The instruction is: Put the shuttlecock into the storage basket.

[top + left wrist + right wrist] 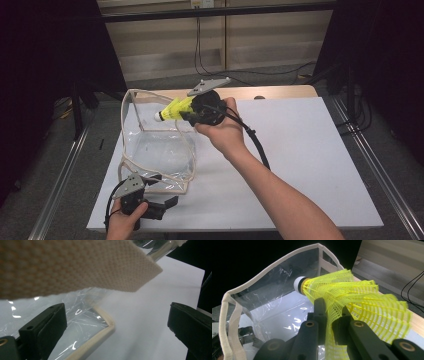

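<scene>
Nearest the person, the left gripper (167, 204) rests on the one white table (310, 165) with its two jaws spread apart, just beside the near corner of the single clear bag (160, 155). Farther off, the right gripper (186, 116) is clamped on the net skirt of one yellow shuttlecock (172, 110), held over the bag's open top with its white tip pointing into the bag.

The table (310, 150) is bright from light above, with dark sides. Shiny spots glare on the bag (82, 322). Close to the left gripper, the strap (75, 265) looks blurry, maybe too near.
</scene>
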Available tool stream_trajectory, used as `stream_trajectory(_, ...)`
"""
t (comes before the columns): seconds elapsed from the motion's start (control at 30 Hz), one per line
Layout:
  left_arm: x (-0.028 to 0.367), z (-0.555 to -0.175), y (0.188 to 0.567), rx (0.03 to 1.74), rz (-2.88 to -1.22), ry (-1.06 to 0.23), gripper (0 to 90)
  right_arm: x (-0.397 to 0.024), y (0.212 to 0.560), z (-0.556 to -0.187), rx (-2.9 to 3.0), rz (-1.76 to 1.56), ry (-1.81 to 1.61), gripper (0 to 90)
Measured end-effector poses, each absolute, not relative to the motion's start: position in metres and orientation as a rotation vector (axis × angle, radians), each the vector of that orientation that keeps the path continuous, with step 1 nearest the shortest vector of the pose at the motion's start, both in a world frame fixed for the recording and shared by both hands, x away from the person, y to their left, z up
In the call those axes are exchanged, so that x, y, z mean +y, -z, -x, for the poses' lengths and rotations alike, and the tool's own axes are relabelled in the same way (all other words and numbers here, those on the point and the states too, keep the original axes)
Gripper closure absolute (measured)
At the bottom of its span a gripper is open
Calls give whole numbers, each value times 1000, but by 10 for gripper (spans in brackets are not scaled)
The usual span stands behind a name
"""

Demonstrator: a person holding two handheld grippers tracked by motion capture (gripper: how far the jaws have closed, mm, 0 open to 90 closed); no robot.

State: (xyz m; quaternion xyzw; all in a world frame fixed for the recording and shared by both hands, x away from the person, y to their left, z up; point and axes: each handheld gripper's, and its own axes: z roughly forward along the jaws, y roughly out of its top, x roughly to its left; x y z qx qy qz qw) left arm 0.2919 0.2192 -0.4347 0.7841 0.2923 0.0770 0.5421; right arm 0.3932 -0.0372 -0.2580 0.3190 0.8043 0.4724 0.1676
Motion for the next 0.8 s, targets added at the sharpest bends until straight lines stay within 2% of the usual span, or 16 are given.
stream_trajectory(0.8,219,-292,435,693,-1860,-183,25,-19,266,-403,2299,-897,-1321,835)
